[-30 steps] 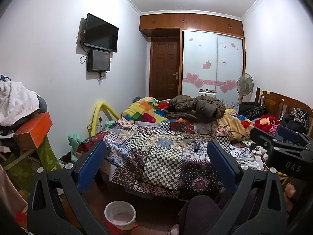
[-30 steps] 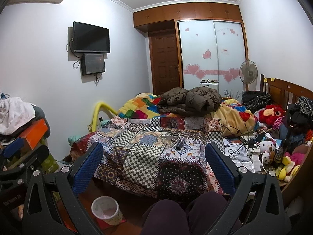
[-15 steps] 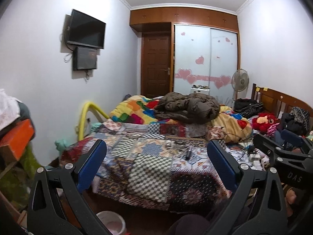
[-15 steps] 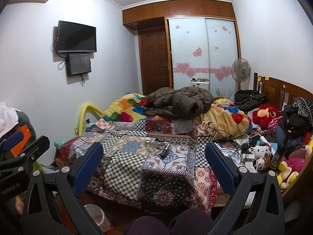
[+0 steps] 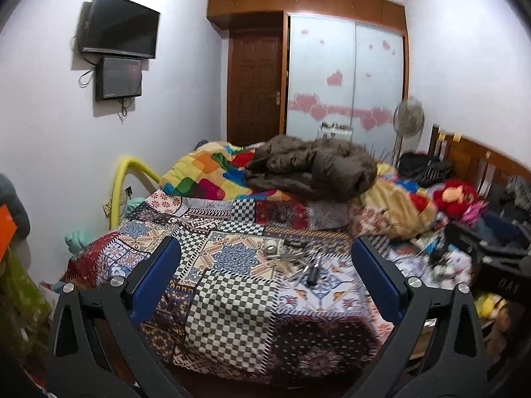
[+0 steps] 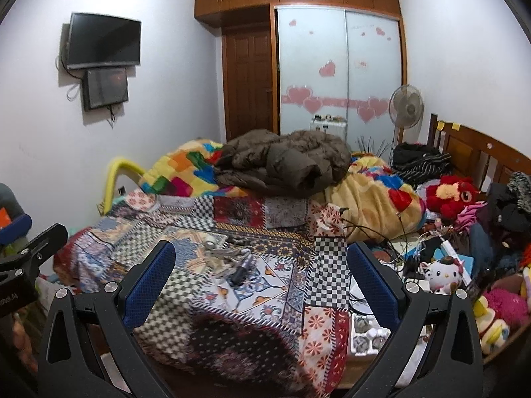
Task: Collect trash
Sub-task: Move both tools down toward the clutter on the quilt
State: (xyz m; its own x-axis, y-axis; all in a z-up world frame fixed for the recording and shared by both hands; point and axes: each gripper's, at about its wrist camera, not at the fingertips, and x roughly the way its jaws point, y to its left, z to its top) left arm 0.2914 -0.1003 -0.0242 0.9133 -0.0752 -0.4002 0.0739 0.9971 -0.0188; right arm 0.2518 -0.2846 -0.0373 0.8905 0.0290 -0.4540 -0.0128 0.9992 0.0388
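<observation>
A small heap of litter (image 5: 298,260) lies on the patchwork bedspread (image 5: 232,301): silvery wrappers, a dark tube and a small white round piece (image 5: 270,246). It also shows in the right wrist view (image 6: 232,263). My left gripper (image 5: 265,282) is open and empty, held above the near end of the bed, short of the litter. My right gripper (image 6: 260,278) is open and empty, also above the near end of the bed. Each gripper shows at the edge of the other's view.
A brown coat (image 5: 315,169) and colourful quilts (image 5: 205,175) are piled at the far end of the bed. Plush toys (image 6: 451,195), cables and clothes crowd the right side by the wooden headboard (image 6: 478,156). A fan (image 6: 406,106), wardrobe and door stand behind.
Both grippers have risen and moved forward toward the bed. The white bin on the floor and the person's knees have dropped out of view. The jaws have stayed open.
</observation>
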